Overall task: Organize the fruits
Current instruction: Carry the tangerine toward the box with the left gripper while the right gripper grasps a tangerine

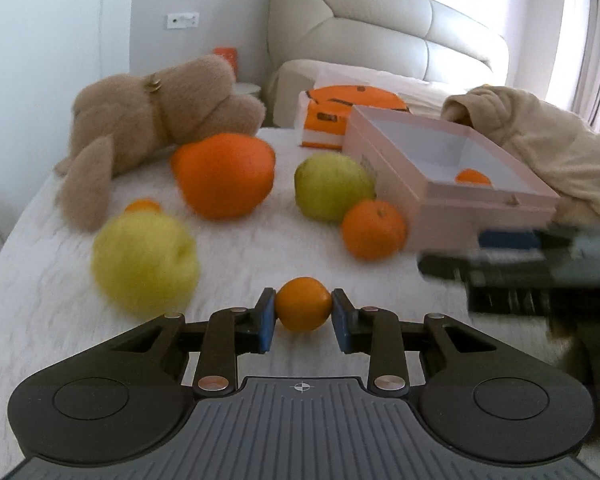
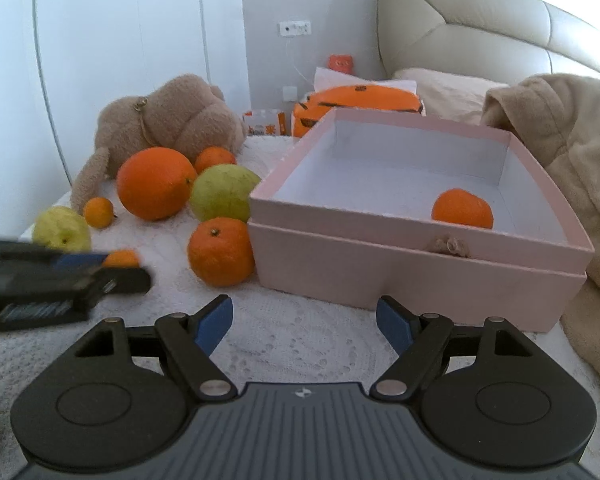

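My left gripper is shut on a small orange low over the white bedspread, with a blue pad pressed to each side of it. In the right wrist view the left gripper comes in blurred from the left, the small orange showing between its fingers. Loose fruit lies beyond: a big orange, a green fruit, a mandarin and a yellow-green fruit. The pink box holds one mandarin. My right gripper stands open and empty just before the box.
A brown plush toy lies behind the fruit at the left. An orange package sits behind the box, and a beige blanket is heaped to its right. Another tiny orange lies by the plush toy. The bed's left edge is close.
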The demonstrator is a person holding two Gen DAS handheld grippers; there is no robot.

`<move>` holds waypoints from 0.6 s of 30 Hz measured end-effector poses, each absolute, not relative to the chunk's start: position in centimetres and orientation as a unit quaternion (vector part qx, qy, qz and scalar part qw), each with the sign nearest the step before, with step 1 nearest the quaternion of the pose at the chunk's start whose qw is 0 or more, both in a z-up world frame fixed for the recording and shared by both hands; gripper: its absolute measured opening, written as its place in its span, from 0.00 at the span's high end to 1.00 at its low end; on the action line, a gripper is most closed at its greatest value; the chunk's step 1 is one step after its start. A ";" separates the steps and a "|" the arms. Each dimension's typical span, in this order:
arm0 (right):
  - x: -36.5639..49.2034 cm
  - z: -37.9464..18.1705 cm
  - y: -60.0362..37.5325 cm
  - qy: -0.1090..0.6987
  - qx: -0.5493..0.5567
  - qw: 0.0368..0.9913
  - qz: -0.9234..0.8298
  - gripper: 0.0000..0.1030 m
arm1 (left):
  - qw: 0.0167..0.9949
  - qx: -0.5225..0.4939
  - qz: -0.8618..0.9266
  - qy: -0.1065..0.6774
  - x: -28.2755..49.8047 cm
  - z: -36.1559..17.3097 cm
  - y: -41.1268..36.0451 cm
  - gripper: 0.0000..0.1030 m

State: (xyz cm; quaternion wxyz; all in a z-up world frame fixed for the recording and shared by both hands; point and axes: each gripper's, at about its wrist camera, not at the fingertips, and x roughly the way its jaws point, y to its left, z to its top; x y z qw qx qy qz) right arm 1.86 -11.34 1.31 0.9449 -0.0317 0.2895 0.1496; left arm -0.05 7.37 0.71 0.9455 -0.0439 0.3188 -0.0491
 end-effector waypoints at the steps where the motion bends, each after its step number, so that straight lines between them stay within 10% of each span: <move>1: 1.5 1.5 -11.0 0.281 -0.038 0.946 0.154 0.23 | 0.946 -0.048 -0.046 0.318 -0.7 0.4 7.6 0.67; 18: 5.4 2.1 -4.1 0.343 -0.040 0.929 0.130 0.30 | 0.945 -0.115 -0.024 0.305 -2.1 -0.1 9.9 0.67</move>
